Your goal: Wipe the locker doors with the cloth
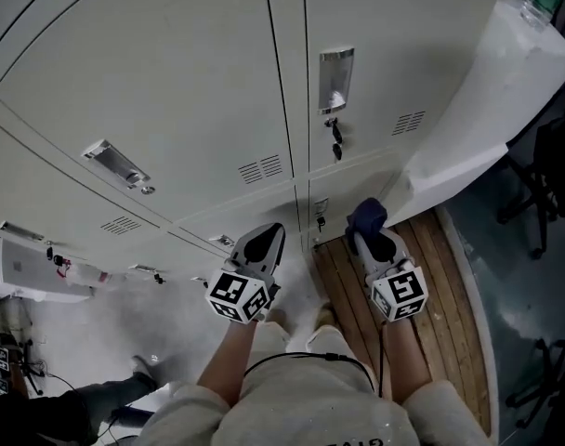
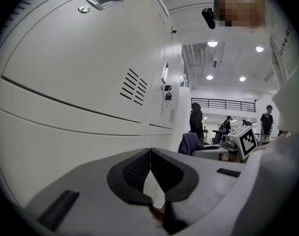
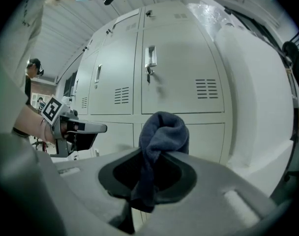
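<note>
Dark-blue cloth (image 3: pixel 162 132) is clamped in the right gripper (image 3: pixel 153 154) jaws near the white metal locker doors (image 3: pixel 179 68). The left gripper (image 2: pixel 150 154) jaws are closed, empty. Wiping seems not yet begun; pressing contact is needed next.

Left tongs (image 1: pixel 269 235) pinched together, right tongs (image 1: pixel 375 242) clamped, both apparently pointing forward.

Locker doors (image 1: pixel 152 82) in front of me. My left gripper (image 1: pixel 264 240) sits left of my right gripper (image 1: pixel 375 238), cloth (image 1: pixel 367 215) in the right one's jaws.

The person's pale grey sweatshirt (image 2: pixel 287 32) bears dark capital letters reading "GIVENC", cut off at the fabric's edge; nothing else is legible.
</note>
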